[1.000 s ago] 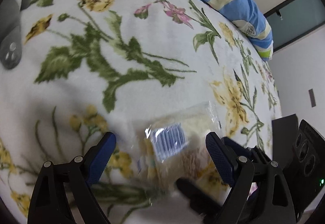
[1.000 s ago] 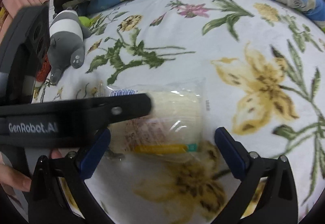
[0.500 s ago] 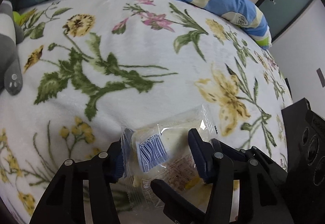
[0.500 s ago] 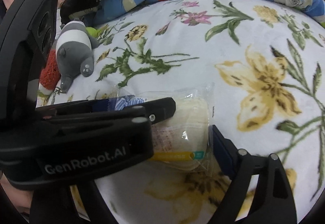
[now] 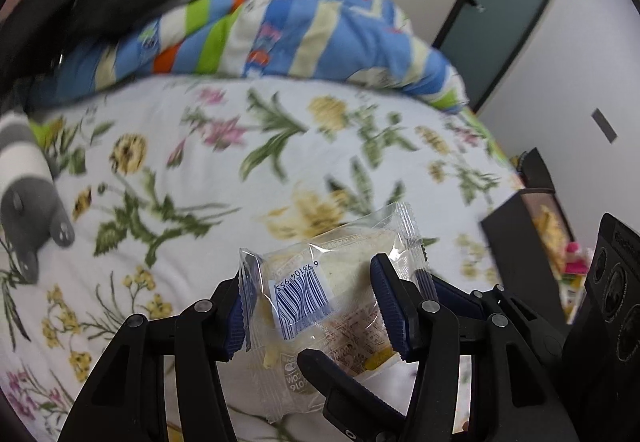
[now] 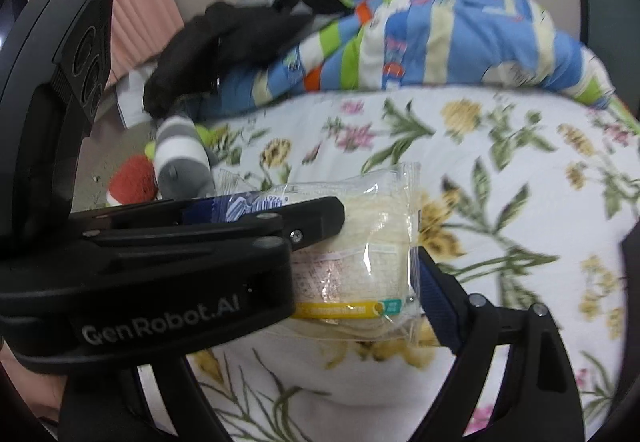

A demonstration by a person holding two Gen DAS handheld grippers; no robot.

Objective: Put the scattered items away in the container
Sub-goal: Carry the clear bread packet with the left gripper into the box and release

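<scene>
A clear-wrapped bread snack packet (image 5: 320, 290) with a barcode label is held between both pairs of blue-padded fingers, lifted above the floral blanket (image 5: 200, 169). My left gripper (image 5: 312, 308) is shut on the packet across its width. In the right wrist view the packet (image 6: 372, 242) sits between my right gripper's fingers (image 6: 434, 292); the right gripper (image 6: 352, 282) grips it from the side, its left finger hidden behind the left gripper's body. A dark container (image 5: 532, 242) with colourful items inside stands at the bed's right edge.
A grey-and-white striped plush toy (image 5: 24, 197) lies at the left, also in the right wrist view (image 6: 180, 161) beside a red plush (image 6: 132, 183). A striped blue duvet (image 5: 304, 29) and black clothing (image 6: 232, 37) are piled at the back. A door (image 5: 504, 1) is at the right.
Both grippers closed on the packet and lifted it off the blanket. The views tilted up, so the duvet, wall and the container at the right came into view.
</scene>
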